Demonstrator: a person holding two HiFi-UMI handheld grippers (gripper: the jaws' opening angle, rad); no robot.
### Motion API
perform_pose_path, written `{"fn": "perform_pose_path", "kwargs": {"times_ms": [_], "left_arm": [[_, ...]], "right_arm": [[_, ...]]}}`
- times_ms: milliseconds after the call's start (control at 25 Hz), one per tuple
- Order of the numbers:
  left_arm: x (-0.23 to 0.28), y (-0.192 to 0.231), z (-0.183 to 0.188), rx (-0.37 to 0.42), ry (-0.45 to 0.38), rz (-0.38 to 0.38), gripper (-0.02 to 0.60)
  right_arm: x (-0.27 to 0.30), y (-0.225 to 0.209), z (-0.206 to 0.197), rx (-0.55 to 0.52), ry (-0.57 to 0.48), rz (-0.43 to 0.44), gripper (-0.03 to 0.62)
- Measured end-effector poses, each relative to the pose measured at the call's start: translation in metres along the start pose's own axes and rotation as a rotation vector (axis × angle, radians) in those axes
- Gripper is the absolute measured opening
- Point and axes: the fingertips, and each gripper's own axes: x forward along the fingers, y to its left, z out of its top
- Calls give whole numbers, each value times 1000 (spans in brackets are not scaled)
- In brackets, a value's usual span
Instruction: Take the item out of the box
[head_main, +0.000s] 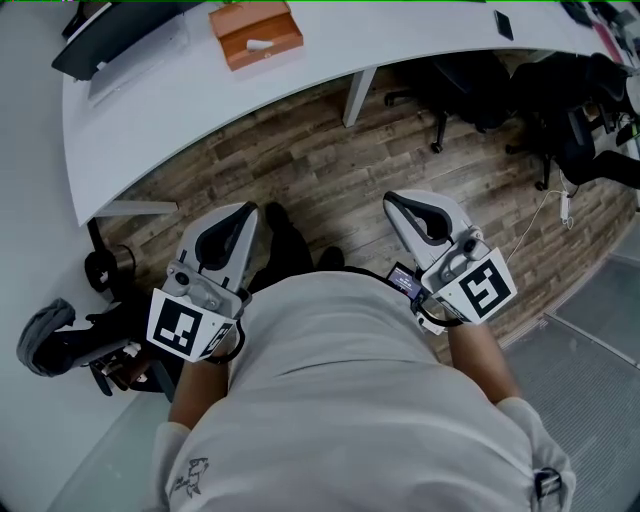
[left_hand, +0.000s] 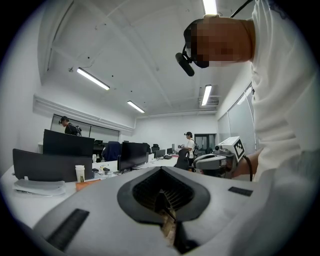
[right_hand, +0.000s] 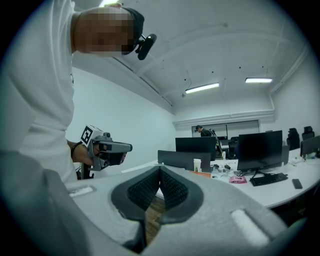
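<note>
Orange box (head_main: 255, 33) — upright on the curved white desk (head_main: 420, 45)

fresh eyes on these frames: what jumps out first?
The two tongs, held out in front of the person's white shirt over the wood floor: left tongs and right tongs, both shut and empty. Next, the orange box on the curved white desk at the top, touched by neither.

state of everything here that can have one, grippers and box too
left hand-held gripper: shut, empty, short of the desk
right hand-held gripper: shut, empty, short of the desk
box: on the desk, untouched
white item: lying at the box's top, not yet taken out
</note>
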Motion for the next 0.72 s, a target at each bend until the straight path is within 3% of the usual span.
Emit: {"fn": "perform_pose_path", "kwargs": {"times_ms": [440,720], "left_arm": [[32,101,14,-12,7,-56,-2],[26,173,27,-6,-12,-77,-2]], "right_arm": [[94,-45,20,-2,8,-41,3],[164,-49,39,-24,15,-55,3]]}}
